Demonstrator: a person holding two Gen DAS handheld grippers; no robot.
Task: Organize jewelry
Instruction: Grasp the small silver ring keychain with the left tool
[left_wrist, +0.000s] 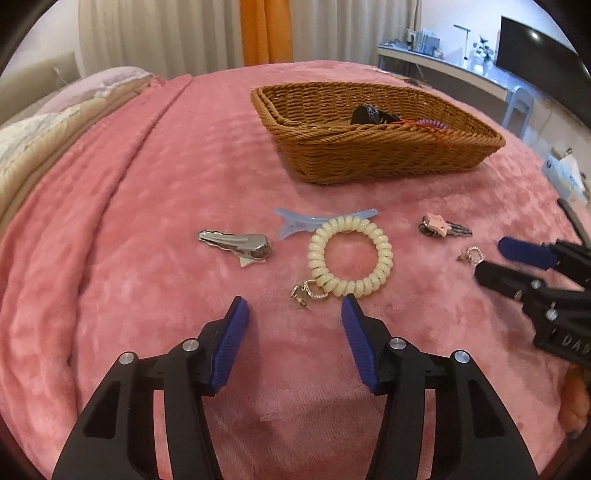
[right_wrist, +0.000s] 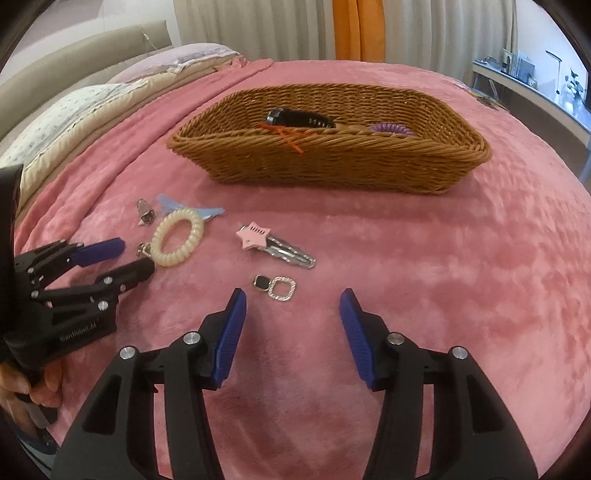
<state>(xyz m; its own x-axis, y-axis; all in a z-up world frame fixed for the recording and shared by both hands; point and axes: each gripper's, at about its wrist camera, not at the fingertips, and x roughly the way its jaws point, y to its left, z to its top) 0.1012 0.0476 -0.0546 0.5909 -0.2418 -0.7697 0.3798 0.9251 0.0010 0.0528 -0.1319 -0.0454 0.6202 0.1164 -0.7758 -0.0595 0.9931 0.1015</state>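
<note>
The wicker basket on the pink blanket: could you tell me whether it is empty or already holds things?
Not empty: the wicker basket holds a black band, a purple coil tie and an orange string.

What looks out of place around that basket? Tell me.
An orange-red string hangs over the wicker basket's front rim instead of lying inside. Nothing looks damaged.

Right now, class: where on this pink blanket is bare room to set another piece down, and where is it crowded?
Free: the blanket right of the star clip, before the basket; also left of the silver clip. Crowded: around the cream coil band, blue clip and both earrings.
</note>
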